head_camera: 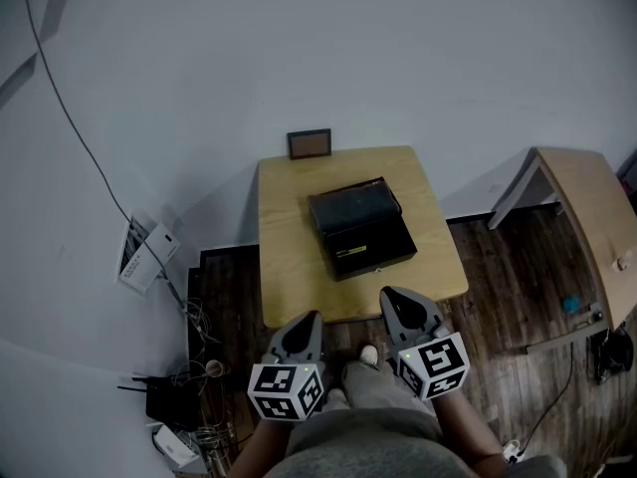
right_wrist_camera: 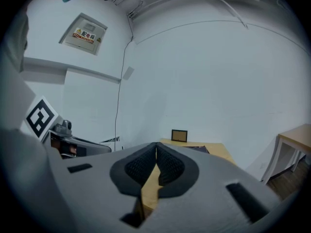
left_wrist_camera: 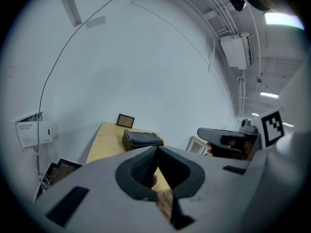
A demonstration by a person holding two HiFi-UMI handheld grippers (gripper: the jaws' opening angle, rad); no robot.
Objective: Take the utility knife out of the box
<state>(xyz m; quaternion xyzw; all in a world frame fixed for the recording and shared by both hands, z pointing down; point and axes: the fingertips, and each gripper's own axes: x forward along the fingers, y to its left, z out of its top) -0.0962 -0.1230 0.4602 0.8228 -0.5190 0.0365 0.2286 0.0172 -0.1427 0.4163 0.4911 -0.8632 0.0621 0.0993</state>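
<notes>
Utility knife [head_camera: 350, 251] is showing only as a thin yellowish strip, too small to read in detail, and it is lying inside the open black box [head_camera: 390, 243], in the tray half that is nearer to the person. The lid [head_camera: 348, 205] is folded back on the far side, toward the wall [head_camera: 328, 48]. The box is sitting about in the middle of the surface [head_camera: 289, 257], turned a little against its edges. This surface is a small square top of light wood, and it is standing against the pale wall. A small dark picture frame [head_camera: 310, 143] is standing at its far edge, well apart from the box. The floor [head_camera: 498, 297] is made of dark wooden boards. A second table [head_camera: 587, 207] of the same light wood is standing to the right, apart from the first one. On the left, a thin cable [head_camera: 70, 118] is running down the wall to a white unit [head_camera: 147, 252], and below it a dark device with loose wires [head_camera: 174, 396] is lying on the floor. The left claw [head_camera: 314, 315] and the right claw [head_camera: 386, 292] are hovering at the near edge of the surface, side by side and well apart from the box. In both gripper views the jaws are pressed together at the tips and are gripping nothing. A light shoe [head_camera: 369, 355] is showing between them, on the floor.
</notes>
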